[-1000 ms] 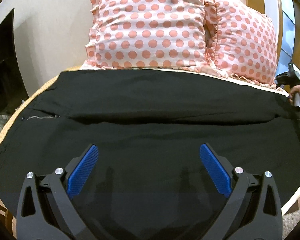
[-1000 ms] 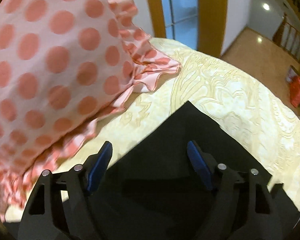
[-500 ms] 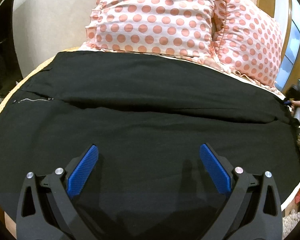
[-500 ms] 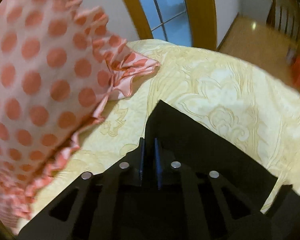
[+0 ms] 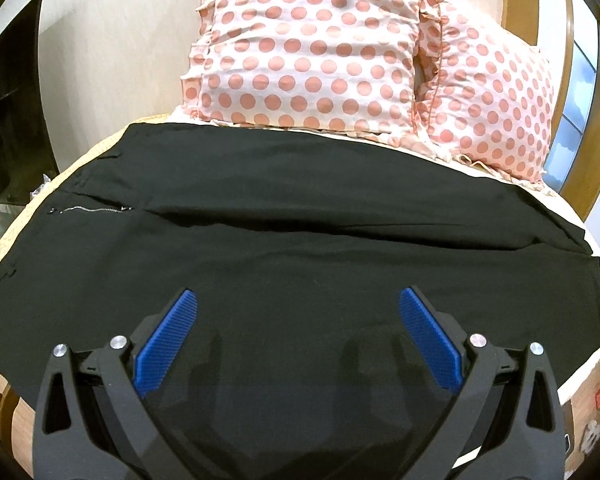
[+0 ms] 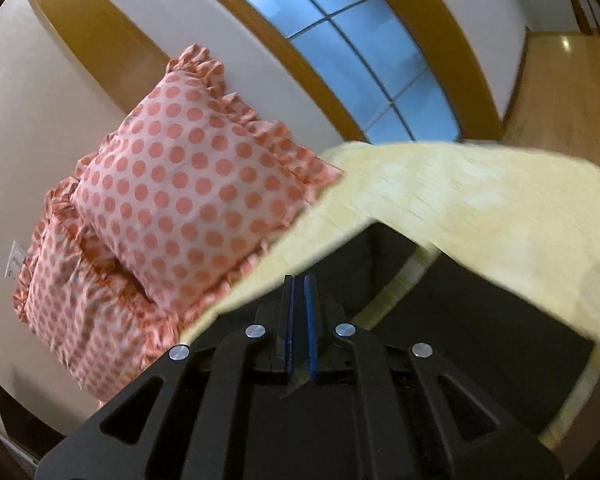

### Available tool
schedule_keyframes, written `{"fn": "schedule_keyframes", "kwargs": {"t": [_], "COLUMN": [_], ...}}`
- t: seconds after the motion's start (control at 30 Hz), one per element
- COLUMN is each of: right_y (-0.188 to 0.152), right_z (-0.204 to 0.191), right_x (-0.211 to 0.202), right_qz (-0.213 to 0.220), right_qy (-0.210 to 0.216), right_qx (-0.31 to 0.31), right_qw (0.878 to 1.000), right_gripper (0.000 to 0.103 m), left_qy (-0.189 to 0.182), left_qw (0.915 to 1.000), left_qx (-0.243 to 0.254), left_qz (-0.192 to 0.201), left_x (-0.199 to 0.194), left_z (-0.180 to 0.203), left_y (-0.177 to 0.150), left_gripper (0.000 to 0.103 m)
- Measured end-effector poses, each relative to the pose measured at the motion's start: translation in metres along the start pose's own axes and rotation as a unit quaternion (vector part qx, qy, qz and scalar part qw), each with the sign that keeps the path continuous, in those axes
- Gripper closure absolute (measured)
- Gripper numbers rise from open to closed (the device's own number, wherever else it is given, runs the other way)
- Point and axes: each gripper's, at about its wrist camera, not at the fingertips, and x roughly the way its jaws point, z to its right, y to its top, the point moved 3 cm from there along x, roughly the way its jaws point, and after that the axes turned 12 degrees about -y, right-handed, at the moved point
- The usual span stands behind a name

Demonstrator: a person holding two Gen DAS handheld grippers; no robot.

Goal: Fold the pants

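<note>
The black pants (image 5: pixel 300 240) lie spread across the bed (image 6: pixel 480 184), waistband and zipper toward its left edge, two dotted pillows (image 5: pixel 312 48) beyond. We note the change at the right edge: the right gripper (image 6: pixel 299 320), wide open over the hem a second ago, is now clenched on the cloth and has swung it up off the cover. The left gripper (image 5: pixel 298 336) hangs released above the near leg. We judge the first fold is starting.

No text is legible (either view).
</note>
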Motion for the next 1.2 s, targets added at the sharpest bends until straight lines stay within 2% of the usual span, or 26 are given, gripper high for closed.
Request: {"fn": "schedule_keyframes", "kwargs": {"t": [0.03,0.13,0.17,0.2,0.23,0.27,0.3,0.4,0.43,0.5,0.63,0.7,0.73,0.77,0.8,0.93,1.03,1.1,1.2], "right_y": [-0.007,-0.008,-0.007,-0.006,-0.002,-0.001,-0.001,-0.004,-0.008,-0.016,-0.028,-0.030,-0.029,-0.027,-0.024,-0.011,-0.006,-0.004,0.001], "right_z": [0.010,0.020,0.017,0.013,0.003,-0.005,-0.014,-0.044,-0.054,-0.067,-0.087,-0.081,-0.076,-0.069,-0.061,-0.033,-0.028,-0.025,-0.022], "right_x": [0.000,0.014,0.014,0.015,0.021,0.023,0.028,0.056,0.072,0.094,0.136,0.148,0.154,0.155,0.155,0.145,0.142,0.138,0.107], "right_qz": [-0.014,-0.059,-0.067,-0.070,-0.070,-0.071,-0.075,-0.120,-0.150,-0.185,-0.225,-0.231,-0.228,-0.218,-0.207,-0.153,-0.136,-0.129,-0.090], "right_qy": [-0.009,0.006,0.020,0.033,0.044,0.055,0.067,0.092,0.099,0.101,0.080,0.060,0.049,0.035,0.029,-0.010,-0.023,-0.021,0.033], "right_qx": [0.003,0.032,0.038,0.039,0.038,0.038,0.036,0.042,0.053,0.064,0.074,0.090,0.103,0.116,0.136,0.186,0.170,0.163,0.140], "right_qw": [1.000,0.998,0.997,0.996,0.996,0.995,0.994,0.988,0.982,0.975,0.968,0.967,0.967,0.968,0.968,0.971,0.976,0.978,0.985], "right_gripper": [0.098,0.095,0.089,0.069,0.054,0.033,0.031,0.033,0.034,0.039,0.040,0.046,0.050,0.064,0.069,0.077,0.082,0.095,0.098], "left_qy": [-0.001,-0.007,-0.010,-0.011,-0.011,-0.010,-0.009,-0.005,-0.004,-0.002,0.002,0.005,0.007,0.009,0.011,0.012,0.011,0.016,0.033], "left_qw": [1.0000,1.0000,0.9999,0.9999,0.9999,0.9999,0.9999,1.0000,1.0000,1.0000,1.0000,1.0000,0.9999,0.9999,0.9999,0.9996,0.9993,0.9990,0.9986], "left_qx": [0.001,0.000,0.000,0.000,0.002,0.003,0.005,0.005,0.005,0.004,0.002,0.000,-0.001,-0.002,-0.005,-0.022,-0.033,-0.039,-0.041], "left_qz": [0.000,-0.002,-0.001,0.000,0.003,0.005,0.006,-0.001,-0.003,-0.004,-0.006,-0.008,-0.009,-0.011,-0.013,-0.015,-0.011,-0.011,-0.011], "left_x": [0.000,0.000,-0.001,-0.002,-0.004,-0.006,-0.006,-0.004,-0.003,-0.002,-0.001,0.000,0.001,0.002,0.003,0.006,0.007,0.007,0.004], "left_z": [0.000,0.004,0.006,0.007,0.009,0.011,0.012,0.013,0.013,0.012,0.008,0.005,0.004,0.002,-0.001,-0.012,-0.018,-0.021,-0.026], "left_y": [0.001,0.004,0.005,0.005,0.005,0.004,0.003,0.000,0.000,0.000,-0.001,-0.002,-0.003,-0.004,-0.004,-0.005,-0.004,-0.002,-0.001], "left_gripper": [0.002,0.002,0.002,0.002,0.002,0.002,0.002,0.002,0.002,0.002,0.002,0.002,0.002,0.002,0.002,0.002,0.002,0.002,0.002]}}
